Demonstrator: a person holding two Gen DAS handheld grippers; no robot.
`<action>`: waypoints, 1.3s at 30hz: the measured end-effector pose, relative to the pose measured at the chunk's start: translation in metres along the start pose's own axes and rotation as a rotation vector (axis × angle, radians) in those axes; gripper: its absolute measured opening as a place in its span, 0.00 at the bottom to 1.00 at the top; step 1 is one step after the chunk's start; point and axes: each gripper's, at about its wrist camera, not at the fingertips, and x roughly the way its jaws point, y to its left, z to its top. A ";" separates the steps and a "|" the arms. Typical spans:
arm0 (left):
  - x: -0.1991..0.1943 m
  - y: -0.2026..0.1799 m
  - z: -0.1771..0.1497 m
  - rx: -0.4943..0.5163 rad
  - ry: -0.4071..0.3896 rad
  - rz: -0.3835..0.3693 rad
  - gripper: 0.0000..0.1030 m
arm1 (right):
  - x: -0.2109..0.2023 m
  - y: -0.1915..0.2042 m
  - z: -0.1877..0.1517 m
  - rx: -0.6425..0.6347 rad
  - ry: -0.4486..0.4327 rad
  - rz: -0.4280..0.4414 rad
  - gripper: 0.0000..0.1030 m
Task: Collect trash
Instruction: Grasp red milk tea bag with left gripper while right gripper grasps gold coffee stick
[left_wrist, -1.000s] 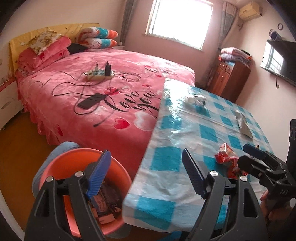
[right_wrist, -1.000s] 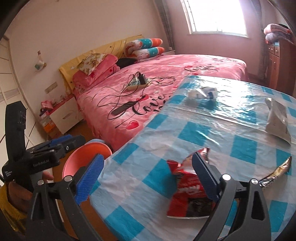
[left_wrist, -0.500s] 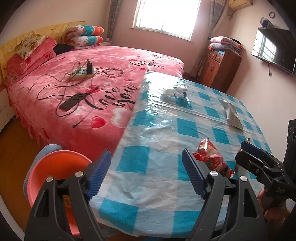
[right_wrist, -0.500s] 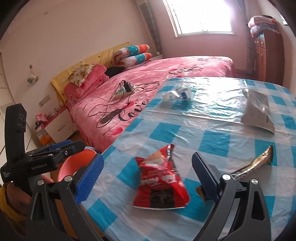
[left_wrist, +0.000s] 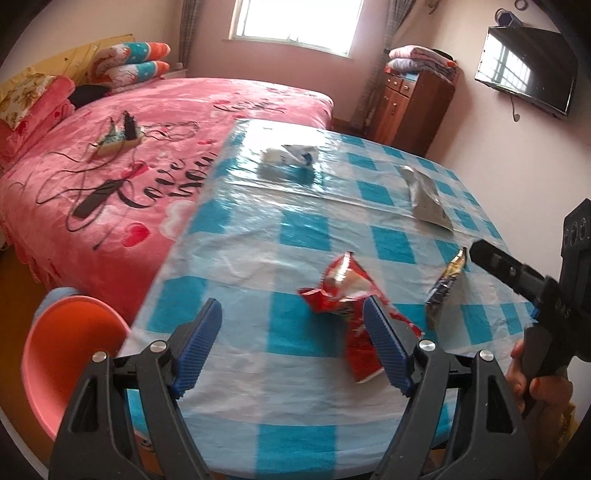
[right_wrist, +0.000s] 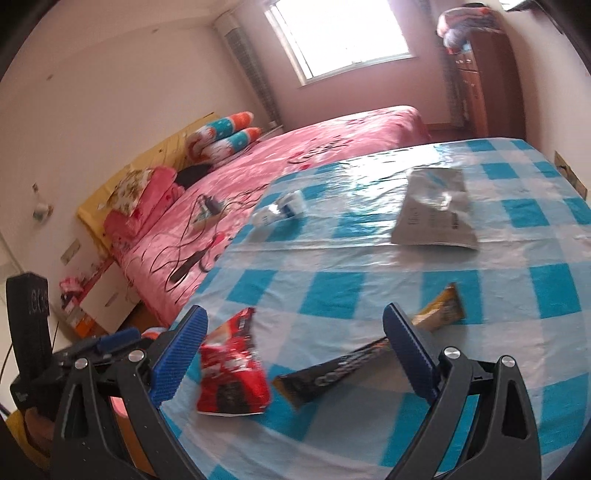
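Observation:
A red snack wrapper (left_wrist: 345, 291) lies near the front of the blue checked table (left_wrist: 306, 229); it also shows in the right wrist view (right_wrist: 231, 373). A black and yellow bar wrapper (right_wrist: 369, 358) lies to its right, seen also in the left wrist view (left_wrist: 445, 288). A silver bag (right_wrist: 434, 210) and a white crumpled pack (right_wrist: 282, 210) lie farther back. My left gripper (left_wrist: 295, 347) is open and empty, just left of the red wrapper. My right gripper (right_wrist: 295, 354) is open and empty above both wrappers. An orange bin (left_wrist: 70, 354) stands at the table's left corner.
A pink bed (left_wrist: 122, 147) with a power strip (left_wrist: 118, 138), cables and a phone (left_wrist: 94, 201) borders the table's left side. A wooden dresser (left_wrist: 413, 107) stands at the back and a wall television (left_wrist: 526, 72) hangs at the right.
Both grippers have moved right and forward over the table. The left gripper left the orange bin and now sits beside the red wrapper. The bar wrapper has come between the right gripper's fingers.

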 end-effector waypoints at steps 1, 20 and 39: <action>0.003 -0.004 -0.001 -0.003 0.012 -0.013 0.77 | -0.002 -0.006 0.001 0.015 -0.001 -0.007 0.92; 0.058 -0.051 -0.003 -0.069 0.141 -0.060 0.75 | 0.006 -0.081 -0.004 0.243 0.133 0.009 0.71; 0.090 -0.062 0.017 -0.023 0.116 0.019 0.50 | 0.041 -0.075 0.007 0.137 0.166 -0.055 0.45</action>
